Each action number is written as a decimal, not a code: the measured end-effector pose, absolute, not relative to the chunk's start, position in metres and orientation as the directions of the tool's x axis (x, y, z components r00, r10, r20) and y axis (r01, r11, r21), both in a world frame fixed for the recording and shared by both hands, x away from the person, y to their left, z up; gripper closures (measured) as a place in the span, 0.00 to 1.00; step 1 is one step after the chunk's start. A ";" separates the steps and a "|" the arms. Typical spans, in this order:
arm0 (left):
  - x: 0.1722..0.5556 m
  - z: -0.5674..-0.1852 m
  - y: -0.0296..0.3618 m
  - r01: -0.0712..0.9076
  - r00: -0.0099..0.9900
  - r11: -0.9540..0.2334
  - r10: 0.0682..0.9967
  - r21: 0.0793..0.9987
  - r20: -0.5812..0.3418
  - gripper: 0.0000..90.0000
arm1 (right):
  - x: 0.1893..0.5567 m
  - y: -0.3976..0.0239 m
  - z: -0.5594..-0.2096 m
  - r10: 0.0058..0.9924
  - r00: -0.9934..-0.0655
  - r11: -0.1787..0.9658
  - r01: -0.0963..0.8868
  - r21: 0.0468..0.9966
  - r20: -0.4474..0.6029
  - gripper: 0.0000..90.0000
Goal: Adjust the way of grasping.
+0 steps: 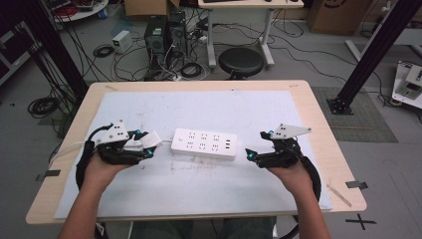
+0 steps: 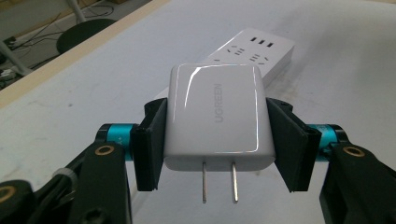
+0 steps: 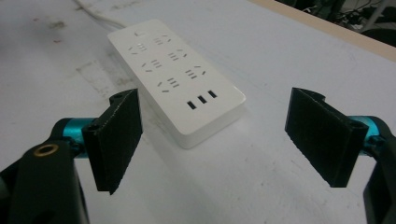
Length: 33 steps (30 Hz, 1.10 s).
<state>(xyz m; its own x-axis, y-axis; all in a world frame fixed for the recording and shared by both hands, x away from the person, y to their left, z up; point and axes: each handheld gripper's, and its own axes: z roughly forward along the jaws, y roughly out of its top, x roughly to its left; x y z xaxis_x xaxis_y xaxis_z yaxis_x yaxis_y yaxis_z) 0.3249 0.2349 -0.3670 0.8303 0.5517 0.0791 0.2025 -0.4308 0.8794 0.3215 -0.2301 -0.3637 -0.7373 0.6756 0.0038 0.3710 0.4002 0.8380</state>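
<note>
While L gripper (image 2: 217,135) clamps the white charger (image 2: 217,116), power strip (image 1: 204,143) waits mid-table, just beside it.
Jaws shut on charger's two sides, prongs facing back toward cam; R gripper (image 3: 219,140) wide open, holding nothing, near strip's USB end. To plug in well: turn prongs down, line up w/ a 2-slot socket, steady strip w/ R. Count: 1 charger, 1 strip, 2 prongs, 3 USB ports.

A wooden table (image 1: 318,114) carries a pale mat (image 1: 199,189); a white power strip (image 1: 204,143) lies on it.
</note>
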 end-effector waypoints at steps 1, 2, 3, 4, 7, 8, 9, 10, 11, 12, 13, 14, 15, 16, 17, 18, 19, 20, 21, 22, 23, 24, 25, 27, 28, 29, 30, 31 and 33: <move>0.325 -0.369 0.232 0.193 0.835 -0.431 0.543 0.881 0.083 0.47 | 0.321 -0.229 -0.363 0.671 -0.742 0.399 0.371 0.838 0.009 0.22; 0.325 -0.370 0.230 0.190 0.839 -0.432 0.538 0.882 0.083 0.47 | 0.321 -0.227 -0.363 0.665 -0.747 0.399 0.372 0.838 0.015 0.22; 0.325 -0.372 0.226 0.179 0.846 -0.432 0.527 0.884 0.087 0.47 | 0.321 -0.225 -0.362 0.659 -0.752 0.402 0.373 0.836 0.019 0.22; 0.324 -0.373 0.224 0.168 0.851 -0.431 0.518 0.887 0.090 0.47 | 0.322 -0.221 -0.363 0.649 -0.761 0.410 0.368 0.834 0.017 0.22; 0.320 -0.377 0.216 0.145 0.863 -0.430 0.496 0.891 0.099 0.47 | 0.323 -0.210 -0.365 0.624 -0.781 0.424 0.368 0.828 0.028 0.22; 0.318 -0.377 0.213 0.130 0.869 -0.431 0.483 0.893 0.106 0.47 | 0.323 -0.210 -0.365 0.624 -0.781 0.424 0.368 0.828 0.028 0.22; 0.313 -0.379 0.205 0.108 0.882 -0.425 0.459 0.899 0.111 0.47 | 0.324 -0.201 -0.367 0.601 -0.798 0.430 0.370 0.823 0.044 0.22; 0.312 -0.379 0.203 0.098 0.884 -0.427 0.452 0.899 0.118 0.47 | 0.325 -0.198 -0.369 0.593 -0.804 0.433 0.369 0.823 0.049 0.22; 0.309 -0.380 0.198 0.082 0.890 -0.431 0.438 0.899 0.129 0.47 | 0.325 -0.195 -0.370 0.585 -0.809 0.434 0.371 0.821 0.057 0.22; 0.307 -0.381 0.194 0.069 0.894 -0.433 0.426 0.899 0.137 0.47 | 0.326 -0.190 -0.371 0.573 -0.817 0.439 0.371 0.819 0.063 0.22; 0.304 -0.381 0.191 0.055 0.897 -0.439 0.416 0.897 0.148 0.47 | 0.326 -0.186 -0.372 0.566 -0.821 0.438 0.374 0.817 0.073 0.22; 0.302 -0.382 0.187 0.041 0.900 -0.448 0.404 0.893 0.161 0.47 | 0.326 -0.182 -0.373 0.558 -0.826 0.438 0.378 0.815 0.084 0.22; 0.301 -0.383 0.185 0.033 0.904 -0.455 0.393 0.890 0.167 0.47 | 0.326 -0.179 -0.373 0.550 -0.830 0.439 0.381 0.814 0.092 0.22; 0.299 -0.385 0.180 0.020 0.910 -0.458 0.377 0.889 0.174 0.47 | 0.326 -0.177 -0.374 0.543 -0.834 0.436 0.380 0.816 0.098 0.22; 0.297 -0.386 0.176 0.009 0.913 -0.463 0.366 0.886 0.182 0.47 | 0.325 -0.173 -0.375 0.534 -0.838 0.435 0.384 0.815 0.110 0.22; 0.296 -0.388 0.172 0.001 0.915 -0.469 0.356 0.883 0.188 0.47 | 0.325 -0.170 -0.376 0.526 -0.843 0.435 0.384 0.814 0.116 0.22; 0.294 -0.391 0.168 -0.007 0.916 -0.472 0.352 0.882 0.196 0.47 | 0.324 -0.166 -0.377 0.523 -0.843 0.432 0.390 0.813 0.126 0.22; 0.293 -0.394 0.164 -0.018 0.916 -0.476 0.345 0.879 0.206 0.47 | 0.323 -0.164 -0.378 0.510 -0.849 0.430 0.388 0.815 0.136 0.22; 0.291 -0.396 0.160 -0.033 0.914 -0.487 0.339 0.873 0.224 0.47 | 0.322 -0.161 -0.379 0.503 -0.852 0.428 0.392 0.814 0.146 0.22; 0.291 -0.396 0.160 -0.033 0.914 -0.487 0.339 0.873 0.224 0.47 | 0.322 -0.161 -0.379 0.503 -0.852 0.428 0.392 0.814 0.146 0.22; 0.288 -0.402 0.152 -0.050 0.915 -0.483 0.328 0.874 0.234 0.47 | 0.322 -0.158 -0.379 0.495 -0.854 0.428 0.399 0.811 0.159 0.22; 0.287 -0.404 0.149 -0.063 0.913 -0.485 0.325 0.872 0.246 0.47 | 0.321 -0.153 -0.382 0.477 -0.859 0.423 0.411 0.807 0.188 0.22; 0.285 -0.405 0.145 -0.075 0.910 -0.492 0.323 0.867 0.262 0.47 | 0.321 -0.151 -0.383 0.470 -0.859 0.421 0.421 0.803 0.204 0.22; 0.282 -0.407 0.138 -0.103 0.902 -0.506 0.315 0.857 0.295 0.47 | 0.321 -0.148 -0.385 0.455 -0.857 0.411 0.443 0.797 0.242 0.22; 0.281 -0.407 0.135 -0.116 0.899 -0.507 0.312 0.854 0.308 0.47 | 0.321 -0.147 -0.386 0.444 -0.859 0.407 0.447 0.796 0.255 0.22; 0.280 -0.407 0.132 -0.130 0.895 -0.509 0.310 0.851 0.322 0.47 | 0.322 -0.145 -0.387 0.432 -0.857 0.401 0.461 0.792 0.280 0.22; 0.279 -0.407 0.130 -0.142 0.890 -0.511 0.309 0.848 0.336 0.47 | 0.322 -0.145 -0.388 0.419 -0.854 0.390 0.477 0.788 0.309 0.22; 0.277 -0.406 0.127 -0.159 0.883 -0.513 0.308 0.843 0.354 0.47 | 0.322 -0.143 -0.390 0.405 -0.851 0.380 0.489 0.785 0.335 0.22; 0.275 -0.406 0.123 -0.185 0.871 -0.524 0.305 0.831 0.386 0.47 | 0.324 -0.141 -0.392 0.383 -0.851 0.370 0.498 0.784 0.360 0.22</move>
